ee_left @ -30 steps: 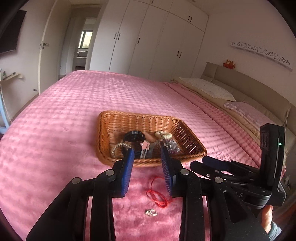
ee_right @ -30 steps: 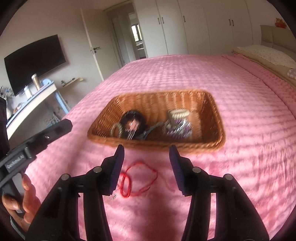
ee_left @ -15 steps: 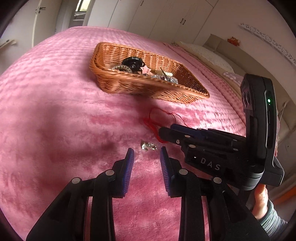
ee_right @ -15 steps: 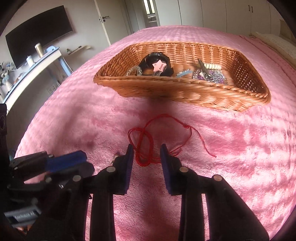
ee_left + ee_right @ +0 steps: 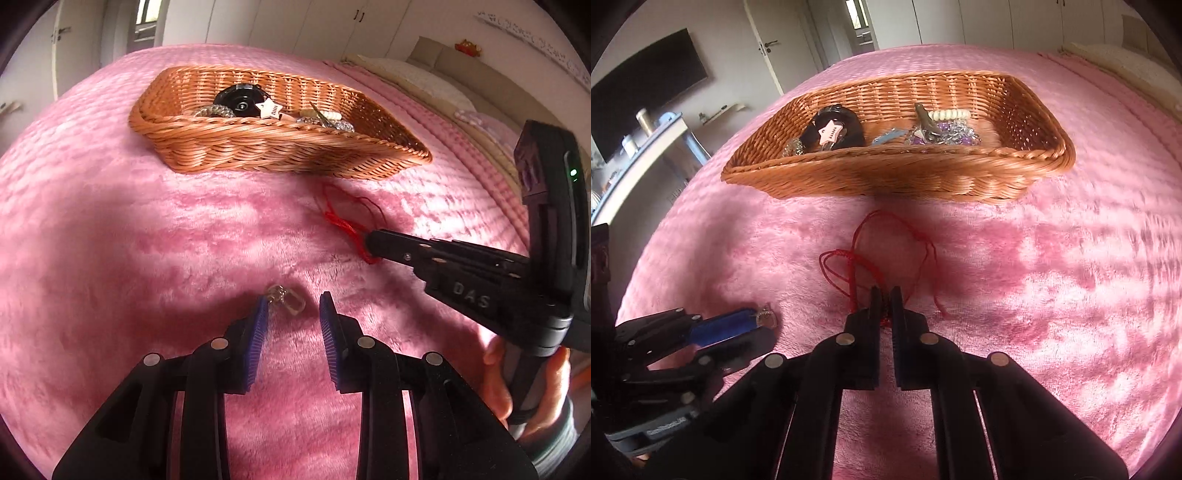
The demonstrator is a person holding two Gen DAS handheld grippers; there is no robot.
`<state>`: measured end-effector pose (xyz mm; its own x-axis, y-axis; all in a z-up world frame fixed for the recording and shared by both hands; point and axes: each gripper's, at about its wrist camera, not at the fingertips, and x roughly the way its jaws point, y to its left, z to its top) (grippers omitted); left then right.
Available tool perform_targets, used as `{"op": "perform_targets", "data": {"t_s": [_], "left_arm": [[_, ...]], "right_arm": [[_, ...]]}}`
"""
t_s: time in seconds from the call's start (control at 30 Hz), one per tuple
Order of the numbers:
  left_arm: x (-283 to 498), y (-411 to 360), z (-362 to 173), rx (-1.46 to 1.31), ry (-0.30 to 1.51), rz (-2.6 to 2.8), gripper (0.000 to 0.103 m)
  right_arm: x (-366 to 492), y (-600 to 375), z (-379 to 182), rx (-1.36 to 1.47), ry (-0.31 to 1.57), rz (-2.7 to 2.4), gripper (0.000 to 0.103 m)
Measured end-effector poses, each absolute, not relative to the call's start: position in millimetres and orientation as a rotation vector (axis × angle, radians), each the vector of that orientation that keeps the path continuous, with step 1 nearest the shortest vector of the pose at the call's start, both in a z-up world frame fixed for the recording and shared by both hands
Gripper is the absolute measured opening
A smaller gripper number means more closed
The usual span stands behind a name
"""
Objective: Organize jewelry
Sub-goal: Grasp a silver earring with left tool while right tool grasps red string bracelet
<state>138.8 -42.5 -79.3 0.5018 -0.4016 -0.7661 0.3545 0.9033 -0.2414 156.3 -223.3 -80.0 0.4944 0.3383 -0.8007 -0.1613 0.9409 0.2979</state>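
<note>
My left claw [image 5: 291, 314] is spread apart, low over the pink bedspread [image 5: 110, 258], with a small silver charm [image 5: 286, 299] lying between its blue pads [image 5: 258, 332], touching the tip of the left one. My right claw [image 5: 885, 295] is pinched together on the near end of the red cord bracelet [image 5: 857, 258], whose loops trail away toward 12 o'clock on the bedspread. Beyond the cord, at 12 o'clock, sits the wicker basket [image 5: 894, 177], apart from it. Inside the basket lie a black round piece with a pink star tag [image 5: 831, 133] toward 10 o'clock and a heap of white and purple beads [image 5: 945, 129] toward 1 o'clock.
</note>
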Motion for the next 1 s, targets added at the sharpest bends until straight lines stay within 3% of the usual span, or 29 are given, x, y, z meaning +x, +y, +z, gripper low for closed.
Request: {"op": "perform_targets", "data": {"t_s": [0.07, 0.23, 0.87, 0.9, 0.97, 1.0], "left_arm": [[140.2, -47.7, -79.8, -0.017, 0.93, -0.445, 0.027], [141.4, -51.3, -80.0, 0.017, 0.911, -0.44, 0.008], [126.6, -23.9, -66.3, -0.121, 0.798, -0.474, 0.007], [126.1, -22.6, -65.6, -0.126, 0.793, -0.477, 0.007], [125.3, -21.7, -64.5, -0.135, 0.783, -0.484, 0.007], [125.2, -20.8, -64.5, -0.138, 0.781, -0.486, 0.007]], "right_arm": [[154.1, -219.4, -79.9, 0.179, 1.003, 0.31, 0.004], [150.7, -216.9, -78.5, 0.171, 0.991, 0.326, 0.004], [109.8, -225.9, -68.4, 0.198, 0.993, 0.373, 0.006], [108.2, -225.5, -67.3, 0.196, 0.993, 0.377, 0.012], [106.6, -223.4, -65.4, 0.173, 0.987, 0.36, 0.038], [106.0, -222.3, -64.6, 0.162, 0.978, 0.35, 0.056]]}}
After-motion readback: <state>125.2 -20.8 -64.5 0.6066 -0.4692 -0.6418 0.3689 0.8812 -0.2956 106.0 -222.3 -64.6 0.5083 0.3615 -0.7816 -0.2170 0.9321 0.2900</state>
